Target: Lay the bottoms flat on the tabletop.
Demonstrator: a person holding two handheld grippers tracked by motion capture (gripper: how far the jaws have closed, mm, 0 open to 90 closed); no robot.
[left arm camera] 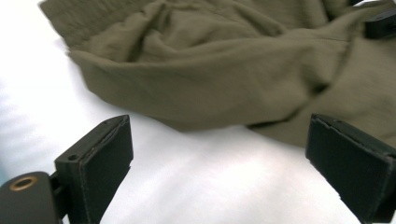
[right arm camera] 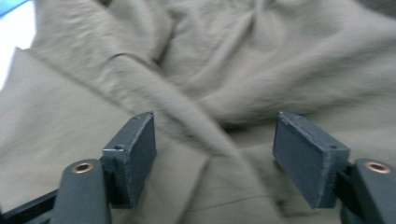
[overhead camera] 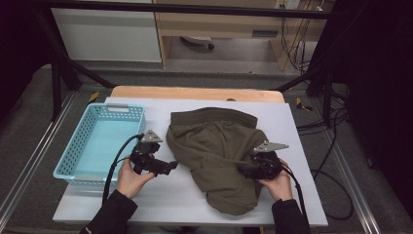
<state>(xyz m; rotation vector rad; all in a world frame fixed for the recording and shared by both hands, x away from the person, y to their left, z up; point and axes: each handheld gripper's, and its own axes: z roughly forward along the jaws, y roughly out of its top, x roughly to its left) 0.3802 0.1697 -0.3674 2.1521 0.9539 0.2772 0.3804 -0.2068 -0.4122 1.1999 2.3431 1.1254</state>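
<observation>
There is one olive-green garment (overhead camera: 216,151) on the table, crumpled in a heap. There is one light blue plastic basket (overhead camera: 85,173) at the left side. There is one white table (overhead camera: 180,200), and one wooden board (overhead camera: 195,93) shows at its far edge. There are two grippers: the left gripper (overhead camera: 171,166) and the right gripper (overhead camera: 242,169). Two hands hold them, one left hand (overhead camera: 130,179) and one right hand (overhead camera: 280,183).
</observation>
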